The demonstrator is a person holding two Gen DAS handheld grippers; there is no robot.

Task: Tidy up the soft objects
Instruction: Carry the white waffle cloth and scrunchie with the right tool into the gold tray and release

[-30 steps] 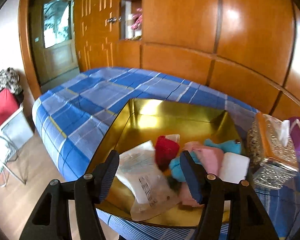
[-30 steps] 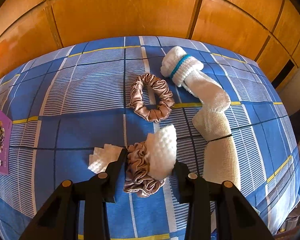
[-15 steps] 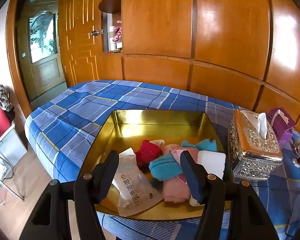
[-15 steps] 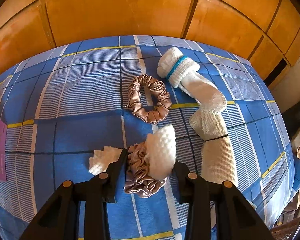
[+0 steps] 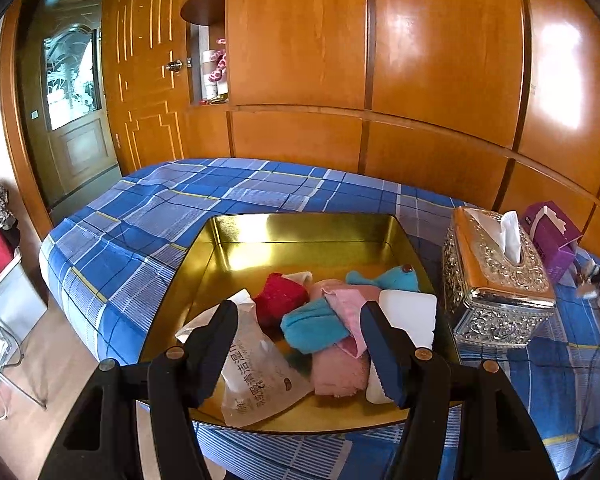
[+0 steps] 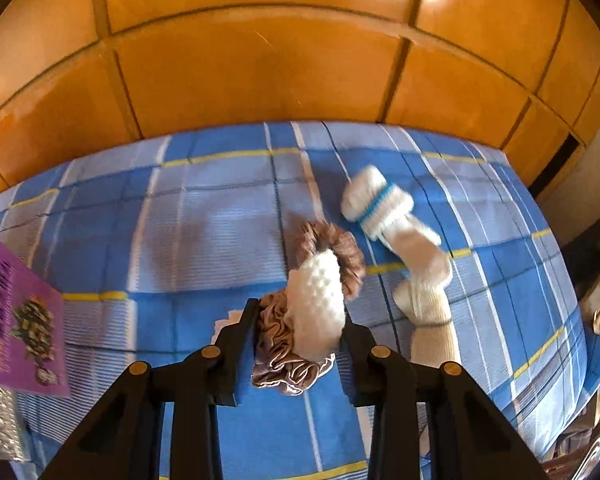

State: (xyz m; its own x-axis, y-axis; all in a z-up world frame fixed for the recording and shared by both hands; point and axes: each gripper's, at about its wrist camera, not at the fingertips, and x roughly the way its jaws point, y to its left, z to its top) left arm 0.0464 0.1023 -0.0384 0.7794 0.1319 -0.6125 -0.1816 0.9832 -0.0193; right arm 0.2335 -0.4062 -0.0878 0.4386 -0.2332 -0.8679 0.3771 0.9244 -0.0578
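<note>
In the left wrist view a gold tray on the blue plaid bed holds a red cloth, a teal cloth, pink cloths, a white pad and a plastic wipes pouch. My left gripper is open and empty, hovering over the tray's near side. In the right wrist view my right gripper is shut on a brown satin scrunchie and a white bumpy sponge, lifted above the bed. A second brown scrunchie and white socks lie beyond.
An ornate silver tissue box stands right of the tray, a purple tissue pack behind it. A purple booklet lies at the left in the right wrist view, and a white folded tissue on the bed. Wooden wall panels back the bed.
The right gripper has risen and tilted up with the scrunchie and sponge, so the bed items look farther away. The left gripper has pulled back and up from the tray, still open.
</note>
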